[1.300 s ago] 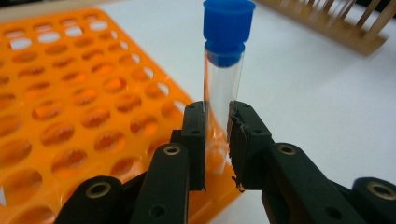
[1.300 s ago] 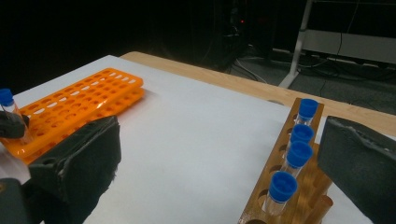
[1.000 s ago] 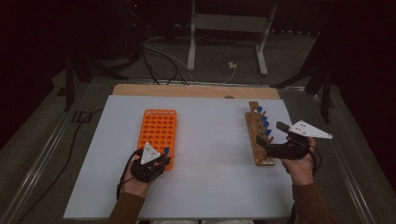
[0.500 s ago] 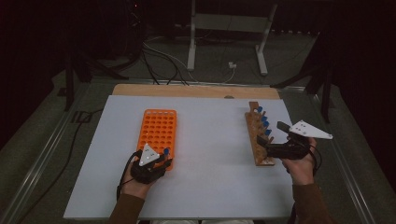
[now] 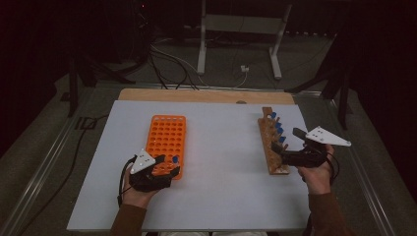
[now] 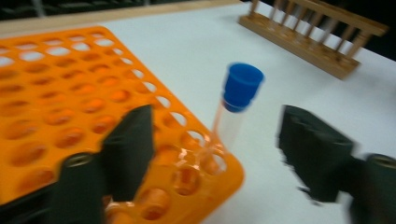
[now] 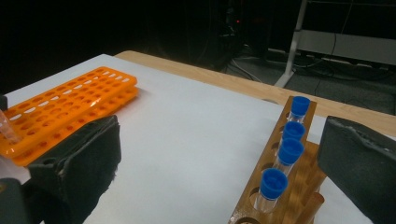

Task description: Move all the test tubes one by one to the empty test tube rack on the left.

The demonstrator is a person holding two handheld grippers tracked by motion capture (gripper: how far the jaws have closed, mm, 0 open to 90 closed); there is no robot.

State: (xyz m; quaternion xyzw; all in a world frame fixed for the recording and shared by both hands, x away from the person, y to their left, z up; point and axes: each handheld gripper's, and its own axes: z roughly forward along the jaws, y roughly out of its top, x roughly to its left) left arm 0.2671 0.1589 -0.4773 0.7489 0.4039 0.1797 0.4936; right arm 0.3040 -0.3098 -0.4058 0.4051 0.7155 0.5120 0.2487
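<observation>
We were moving tubes from the wooden rack [image 5: 273, 147] to the orange rack [image 5: 166, 145]. One tube [image 6: 234, 105] stood in a corner hole of the orange rack. Our left gripper [image 6: 219, 154] had just been opening, and its jaws stood wide on each side of the tube, not pressing it. Our right gripper [image 7: 224, 172] was wide open and empty by the wooden rack. Next we needed to back the left one off without bumping the tube, then grab another tube.
</observation>
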